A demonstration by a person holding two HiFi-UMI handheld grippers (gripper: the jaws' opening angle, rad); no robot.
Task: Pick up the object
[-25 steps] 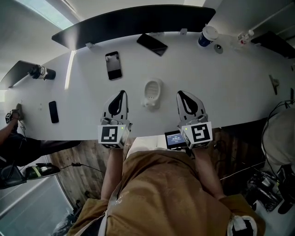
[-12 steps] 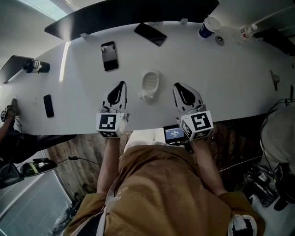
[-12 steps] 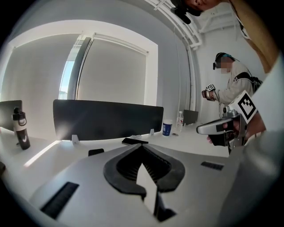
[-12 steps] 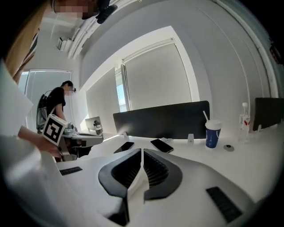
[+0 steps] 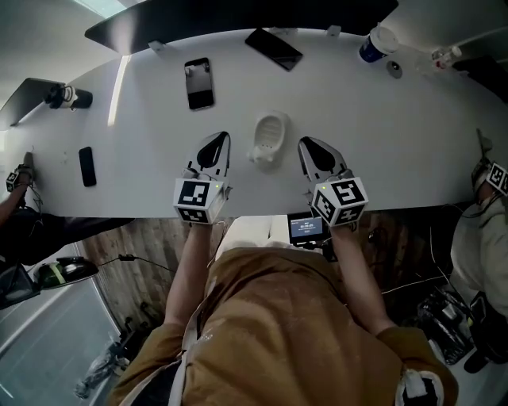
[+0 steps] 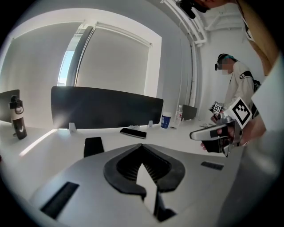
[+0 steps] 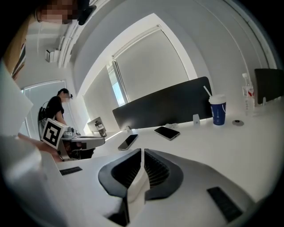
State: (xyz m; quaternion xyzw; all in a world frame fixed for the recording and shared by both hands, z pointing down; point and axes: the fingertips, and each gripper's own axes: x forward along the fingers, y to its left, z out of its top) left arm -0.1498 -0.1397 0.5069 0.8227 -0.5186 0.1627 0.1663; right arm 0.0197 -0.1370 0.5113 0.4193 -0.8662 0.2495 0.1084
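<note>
**Both tongs shut and empty, white dish lying between them**

The long white counter (image 5: 413, 135) runs across the head view. The person, in a tan-brown top (image 5: 278, 325), holds both tools over its near edge.

The left tongs (image 5: 222, 139) are pressed together at the tips with nothing between them; the left gripper view shows the black ribbed pads meeting at a point (image 6: 142, 147). The right tongs (image 5: 305, 144) are also fully together and hold nothing, the pads meeting along one line in the right gripper view (image 7: 142, 153). Each tool carries its marker cube at the rear, over the counter's edge.

The small white oval plastic dish (image 5: 269, 136) lies flat on the counter between the two sets of tongs, level with their tips. It sits near both and touches neither.

Farther back, a black smartphone (image 5: 199, 82) lies face up to the left of the dish, and a second black smartphone (image 5: 274, 49) lies at an angle near the far edge. A small black oblong thing (image 5: 87, 166) rests well to the left. A blue-and-white lidded paper cup (image 5: 376, 44) stands at the far right. A dark curved partition panel (image 5: 238, 20) rises along the far edge of the counter. A small lit screen (image 5: 305, 227) sits just below the counter's near edge, beside the right marker cube.
</note>
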